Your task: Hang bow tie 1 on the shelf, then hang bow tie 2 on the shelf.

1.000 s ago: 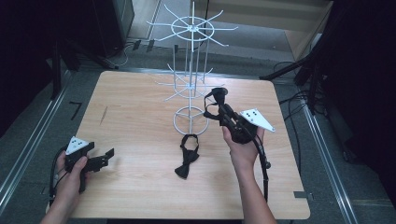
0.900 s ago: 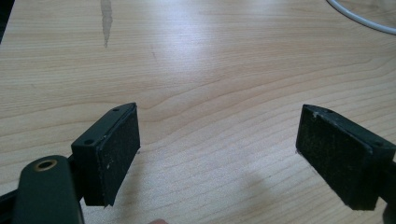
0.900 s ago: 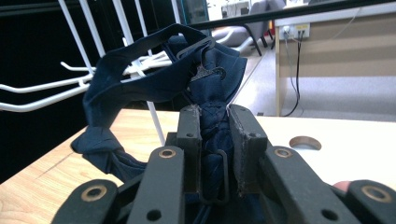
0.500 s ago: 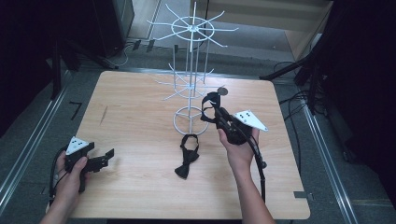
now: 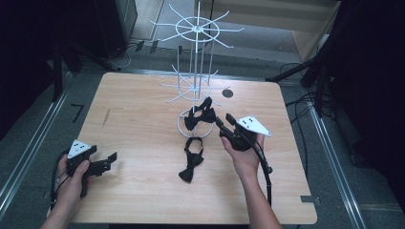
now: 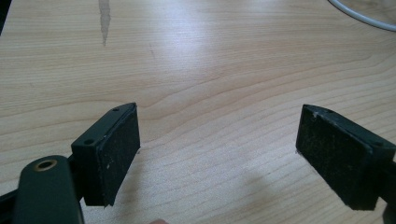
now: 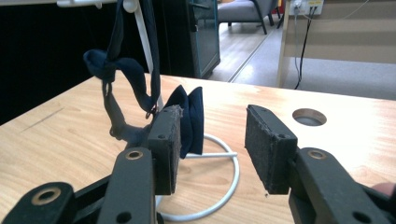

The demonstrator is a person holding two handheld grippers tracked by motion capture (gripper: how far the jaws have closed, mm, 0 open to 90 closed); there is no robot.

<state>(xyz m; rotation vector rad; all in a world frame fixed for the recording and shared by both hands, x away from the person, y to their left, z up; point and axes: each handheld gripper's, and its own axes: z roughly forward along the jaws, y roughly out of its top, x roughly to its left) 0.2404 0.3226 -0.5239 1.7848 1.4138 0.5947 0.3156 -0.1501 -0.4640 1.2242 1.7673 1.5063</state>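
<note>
Item: bow tie [image 5: 199,116] hung on white rack [image 5: 197,71]. My right gripper [image 5: 220,125] jaws just been opening, nothing between, releasing it. My left gripper [image 5: 111,159] spread, idle; second bow tie [image 5: 191,161] awaits on table [image 5: 133,124].

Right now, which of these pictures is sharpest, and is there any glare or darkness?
High view: soft, the table lit, black surroundings. Left gripper view: crisp wood grain, pale sheen above the open left gripper. Right gripper view: right gripper sharp, hung bow tie dim against a dark backdrop, bright room behind.
</note>
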